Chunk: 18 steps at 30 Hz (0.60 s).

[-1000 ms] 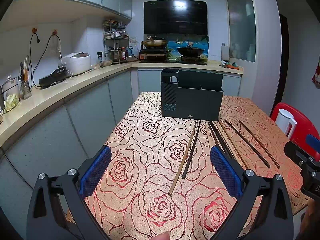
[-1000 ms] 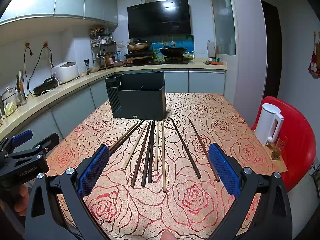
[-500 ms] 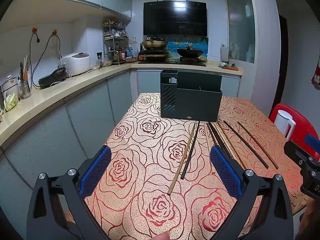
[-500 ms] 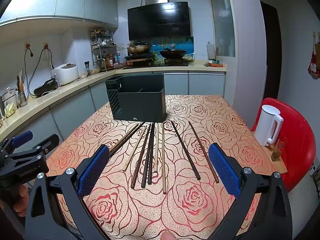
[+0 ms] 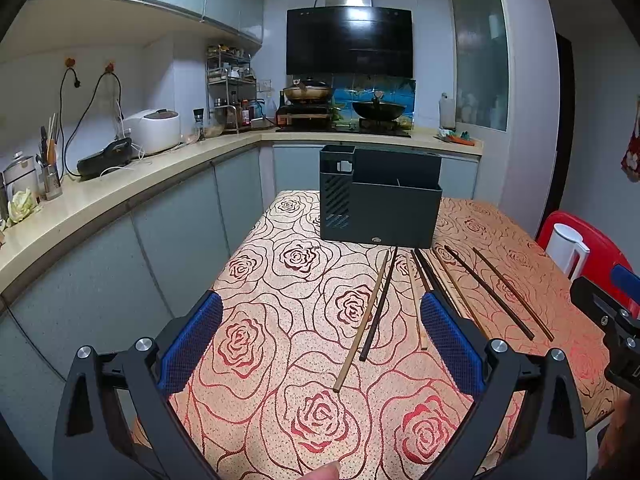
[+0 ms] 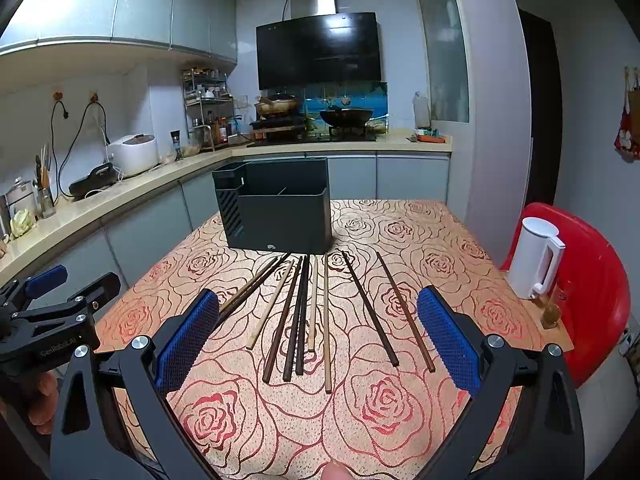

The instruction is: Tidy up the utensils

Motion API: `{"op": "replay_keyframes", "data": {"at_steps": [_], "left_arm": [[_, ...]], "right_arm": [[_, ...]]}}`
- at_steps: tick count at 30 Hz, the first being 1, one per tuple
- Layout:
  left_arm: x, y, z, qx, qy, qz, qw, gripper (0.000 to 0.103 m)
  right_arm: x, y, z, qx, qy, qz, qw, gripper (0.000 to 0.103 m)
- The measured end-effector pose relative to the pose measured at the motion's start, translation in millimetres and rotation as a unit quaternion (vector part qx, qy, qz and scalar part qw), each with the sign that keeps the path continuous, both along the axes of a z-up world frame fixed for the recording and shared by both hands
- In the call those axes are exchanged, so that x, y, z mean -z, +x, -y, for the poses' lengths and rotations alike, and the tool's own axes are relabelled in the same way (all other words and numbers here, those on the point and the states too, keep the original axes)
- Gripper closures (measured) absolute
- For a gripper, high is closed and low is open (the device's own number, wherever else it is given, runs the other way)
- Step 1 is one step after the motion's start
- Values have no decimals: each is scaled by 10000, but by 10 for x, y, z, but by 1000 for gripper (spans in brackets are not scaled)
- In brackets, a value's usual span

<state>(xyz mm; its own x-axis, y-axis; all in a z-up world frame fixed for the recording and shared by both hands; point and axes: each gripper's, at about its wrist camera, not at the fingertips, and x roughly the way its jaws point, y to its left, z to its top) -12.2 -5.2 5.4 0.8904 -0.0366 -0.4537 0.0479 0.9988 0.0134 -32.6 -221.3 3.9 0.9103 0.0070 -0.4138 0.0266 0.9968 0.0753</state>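
A dark grey utensil holder [image 5: 380,204] [image 6: 280,208] stands upright at the far end of the rose-patterned table [image 5: 280,280]. Several light and dark chopsticks [image 6: 304,312] lie side by side in front of it. In the left wrist view, a light and a dark chopstick [image 5: 368,316] lie ahead, between the fingers. My left gripper [image 5: 320,340] hovers open over the table's near left part, holding nothing. My right gripper [image 6: 318,340] is open above the near ends of the chopsticks, with nothing between its blue pads [image 6: 448,336].
A white kettle [image 6: 536,256] sits on a red chair [image 6: 592,280] at the table's right edge. A kitchen counter [image 5: 100,200] with a rice cooker [image 5: 154,130] runs along the left. The other gripper shows at each view's edge [image 6: 48,320].
Both views have shifted slightly; the holder and chopsticks sit a little lower in frame, as both grippers tilt up or rise a bit. Nothing on the table moved.
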Motion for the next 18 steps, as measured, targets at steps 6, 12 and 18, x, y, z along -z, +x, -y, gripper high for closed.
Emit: {"op": "replay_keyframes", "data": {"at_steps": [6, 12, 18], "left_arm": [[-5, 4, 11, 11, -2, -9, 10000, 7], [-1, 2, 10, 6, -4, -5, 10000, 7], [-3, -2, 7, 19, 1, 4, 10000, 7]], "right_arm": [[4, -7, 1, 1, 1, 3, 10000, 7], [-3, -23, -1, 6, -7, 54, 10000, 7], [-3, -24, 1, 11, -13, 63, 10000, 7]]}}
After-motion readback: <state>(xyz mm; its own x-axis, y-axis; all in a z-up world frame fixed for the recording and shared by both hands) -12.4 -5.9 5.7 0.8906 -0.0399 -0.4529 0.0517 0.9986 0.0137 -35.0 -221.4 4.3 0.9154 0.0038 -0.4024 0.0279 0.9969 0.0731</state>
